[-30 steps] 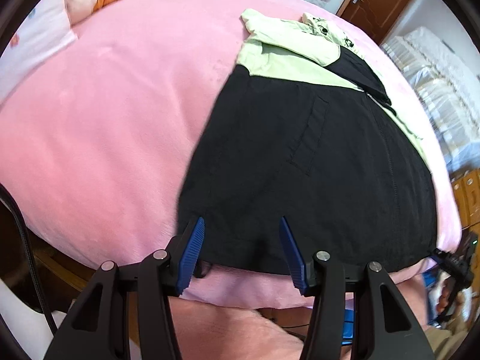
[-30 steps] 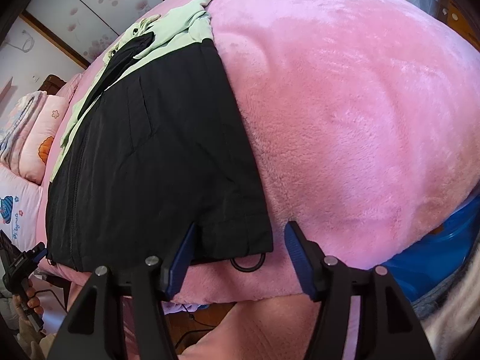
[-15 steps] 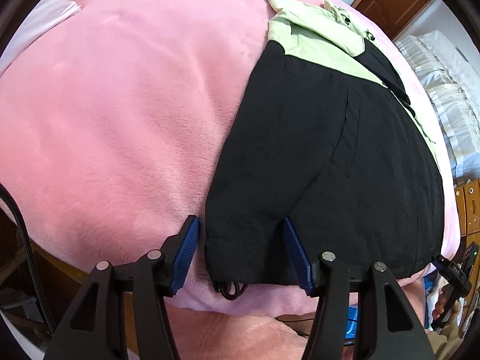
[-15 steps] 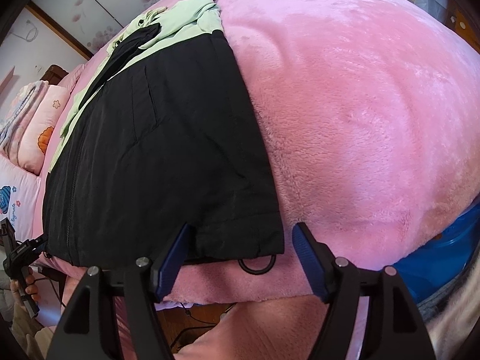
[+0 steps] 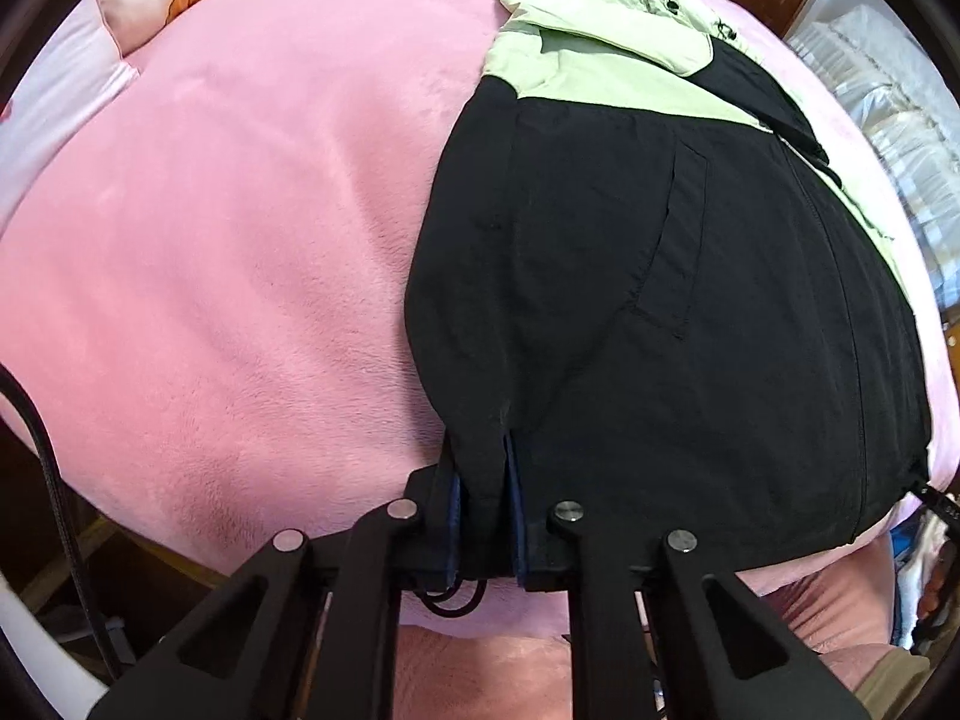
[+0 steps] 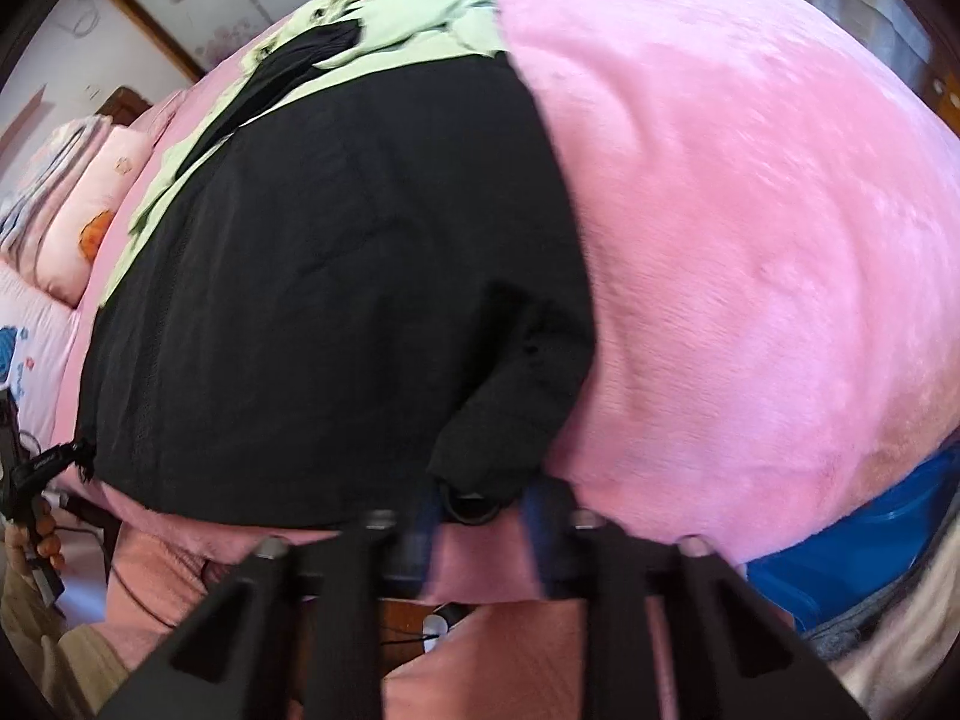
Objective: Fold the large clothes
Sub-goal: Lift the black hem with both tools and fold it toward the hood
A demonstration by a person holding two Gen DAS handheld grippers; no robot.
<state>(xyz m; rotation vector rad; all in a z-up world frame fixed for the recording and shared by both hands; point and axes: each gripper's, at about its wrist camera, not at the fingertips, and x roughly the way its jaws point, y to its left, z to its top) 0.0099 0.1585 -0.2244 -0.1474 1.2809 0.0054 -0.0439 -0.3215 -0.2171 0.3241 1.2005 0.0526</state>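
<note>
Black jacket with pale green yoke and hood (image 5: 690, 312) (image 6: 336, 276) laid flat on the pink blanket (image 5: 228, 252) (image 6: 750, 228), hem at the near bed edge, hood at the far end; left gripper (image 5: 483, 516) just closed, jaws nearly together, pads pinching a raised fold of black fabric at the hem's left corner; drawcord loop (image 5: 450, 597) hanging below the pads; right gripper (image 6: 480, 516) just closing too, blurred, jaws narrowed around the bunched right hem corner and its cord loop (image 6: 474, 507), pad contact not clear enough to confirm; wide bare blanket left of the jacket in the left view, right of it in the right view; pillows (image 6: 90, 204) at the bed's head end, well apart from the jacket.
</note>
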